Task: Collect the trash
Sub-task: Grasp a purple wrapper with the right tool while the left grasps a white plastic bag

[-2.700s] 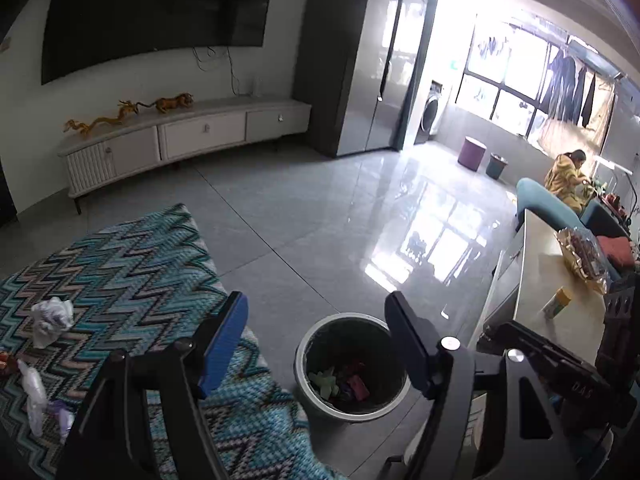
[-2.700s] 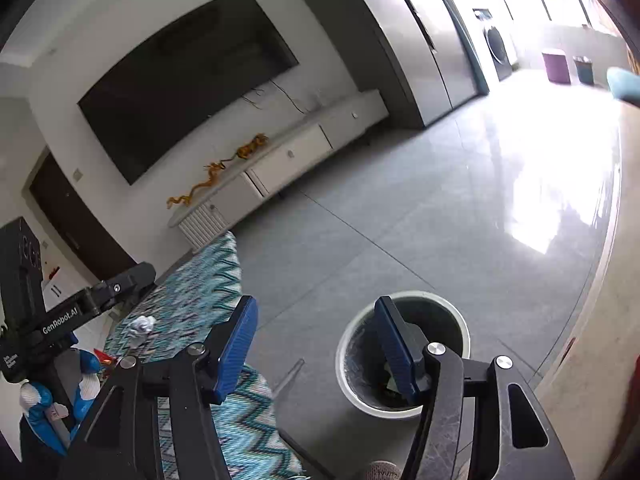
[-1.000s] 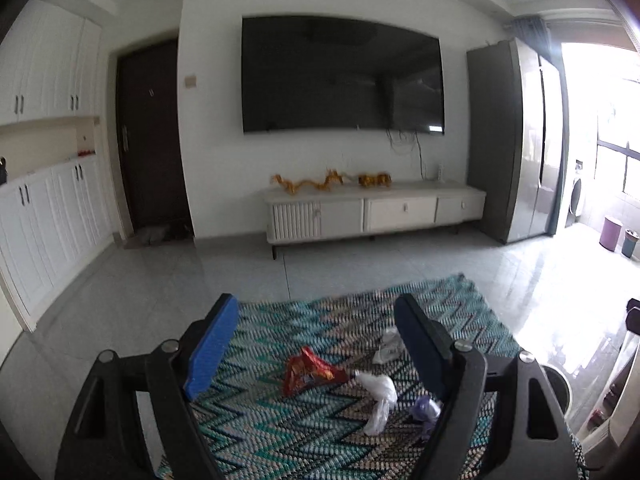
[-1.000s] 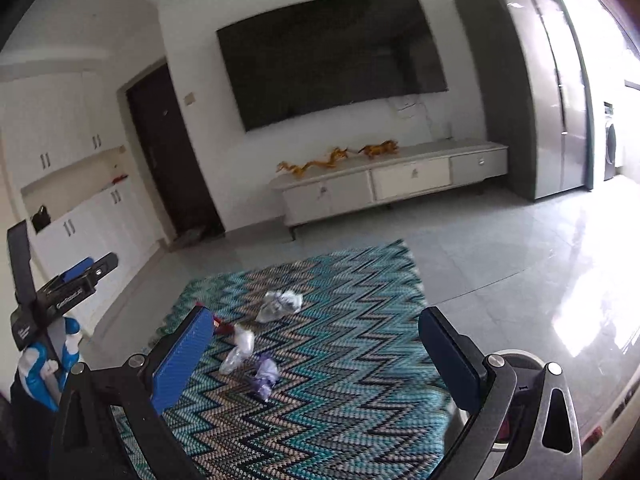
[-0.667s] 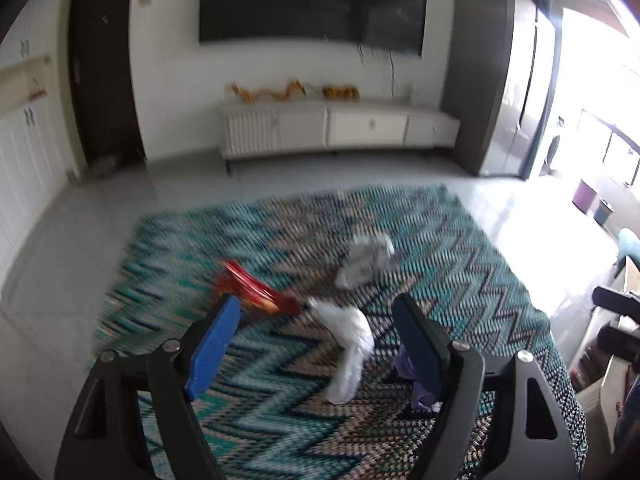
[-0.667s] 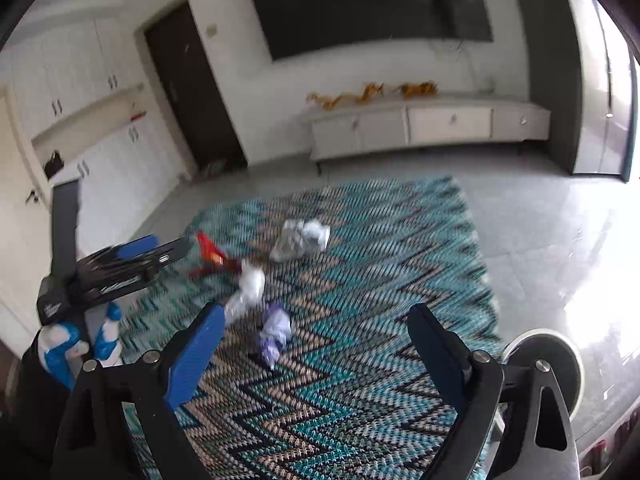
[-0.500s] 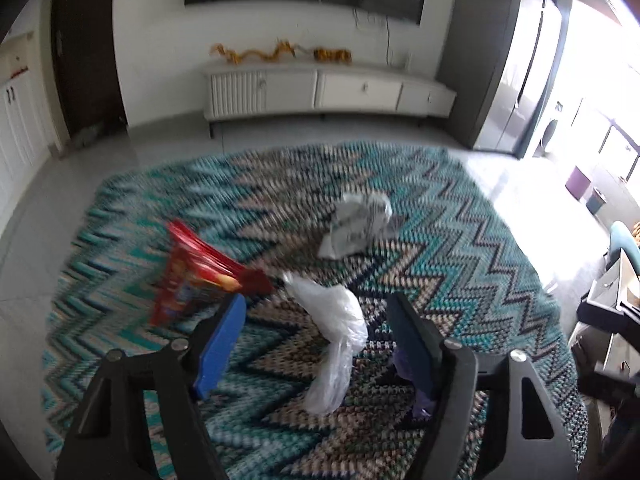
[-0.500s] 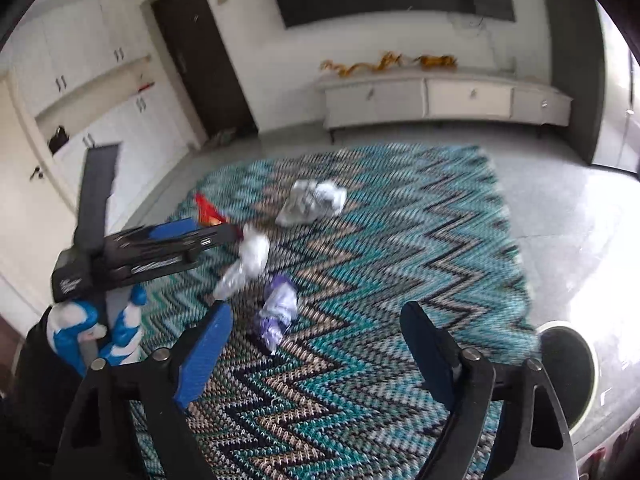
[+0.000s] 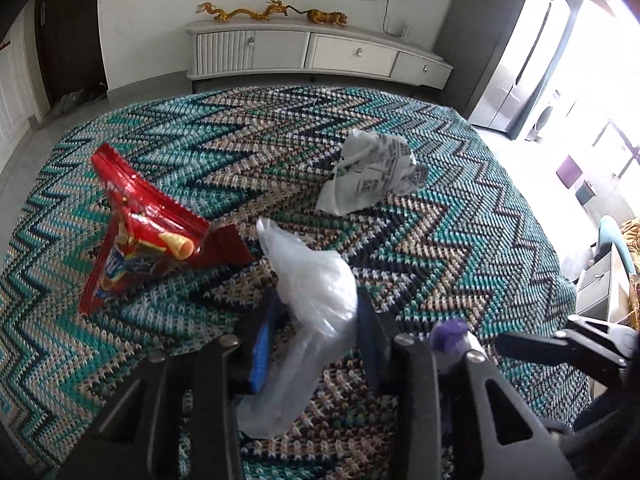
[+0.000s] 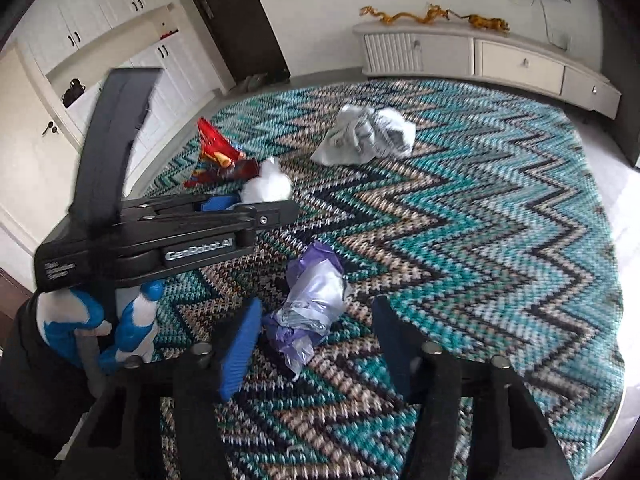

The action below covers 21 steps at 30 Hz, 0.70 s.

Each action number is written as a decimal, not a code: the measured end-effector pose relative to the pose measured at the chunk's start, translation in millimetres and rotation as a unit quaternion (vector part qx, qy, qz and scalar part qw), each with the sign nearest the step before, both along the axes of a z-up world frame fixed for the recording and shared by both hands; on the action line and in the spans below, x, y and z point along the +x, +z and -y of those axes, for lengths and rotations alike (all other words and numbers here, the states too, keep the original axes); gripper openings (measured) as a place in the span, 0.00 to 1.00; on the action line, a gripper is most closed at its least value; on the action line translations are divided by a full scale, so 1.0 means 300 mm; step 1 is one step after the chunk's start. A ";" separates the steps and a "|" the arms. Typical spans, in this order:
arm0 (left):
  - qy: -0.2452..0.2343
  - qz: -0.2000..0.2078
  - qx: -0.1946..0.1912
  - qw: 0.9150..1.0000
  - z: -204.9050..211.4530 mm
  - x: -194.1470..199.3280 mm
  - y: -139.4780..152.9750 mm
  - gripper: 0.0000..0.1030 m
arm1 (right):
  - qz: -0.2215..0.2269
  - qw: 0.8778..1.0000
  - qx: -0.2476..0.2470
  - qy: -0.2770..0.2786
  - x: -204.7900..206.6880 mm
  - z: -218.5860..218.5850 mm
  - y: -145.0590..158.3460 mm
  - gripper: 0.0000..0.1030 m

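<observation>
Trash lies on a zigzag rug (image 9: 460, 208). My left gripper (image 9: 318, 300) is open, its jaws on either side of a clear plastic bag (image 9: 316, 292); the bag also shows in the right wrist view (image 10: 266, 188). A red snack packet (image 9: 148, 232) lies to its left and crumpled newspaper (image 9: 372, 176) beyond it. My right gripper (image 10: 316, 320) is open, low over the rug, with a crumpled purple bag (image 10: 310, 300) between its jaws. The left gripper's body (image 10: 168, 240) crosses the right wrist view.
A white TV cabinet (image 9: 312, 54) with gold figurines stands against the far wall. A dark door (image 10: 236, 20) and white cupboards (image 10: 120, 40) are at the left. A grey fridge (image 9: 516, 60) and bright windows are at the right. Tiled floor surrounds the rug.
Both grippers swung from the bin to the rug and dropped low. The left jaws narrowed around the clear bag; the right jaws came down around the purple bag.
</observation>
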State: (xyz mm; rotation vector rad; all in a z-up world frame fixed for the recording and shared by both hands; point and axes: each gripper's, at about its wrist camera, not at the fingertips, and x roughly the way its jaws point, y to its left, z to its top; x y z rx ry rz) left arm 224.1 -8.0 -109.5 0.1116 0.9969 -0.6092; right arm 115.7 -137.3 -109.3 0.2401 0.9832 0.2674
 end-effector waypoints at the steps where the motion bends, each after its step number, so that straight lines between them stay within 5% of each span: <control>1: 0.000 -0.002 -0.003 1.000 -0.004 -0.002 0.000 0.28 | -0.002 1.000 0.002 0.002 0.009 -0.003 -0.008 0.42; 11: -0.014 0.021 -0.025 0.999 -0.049 -0.093 0.075 0.27 | 0.024 0.999 0.020 -0.009 -0.079 0.028 0.037 0.39; 21: -0.014 0.095 -0.016 0.995 -0.069 -0.289 0.248 0.27 | 0.076 0.995 0.047 -0.040 -0.278 0.094 0.183 0.39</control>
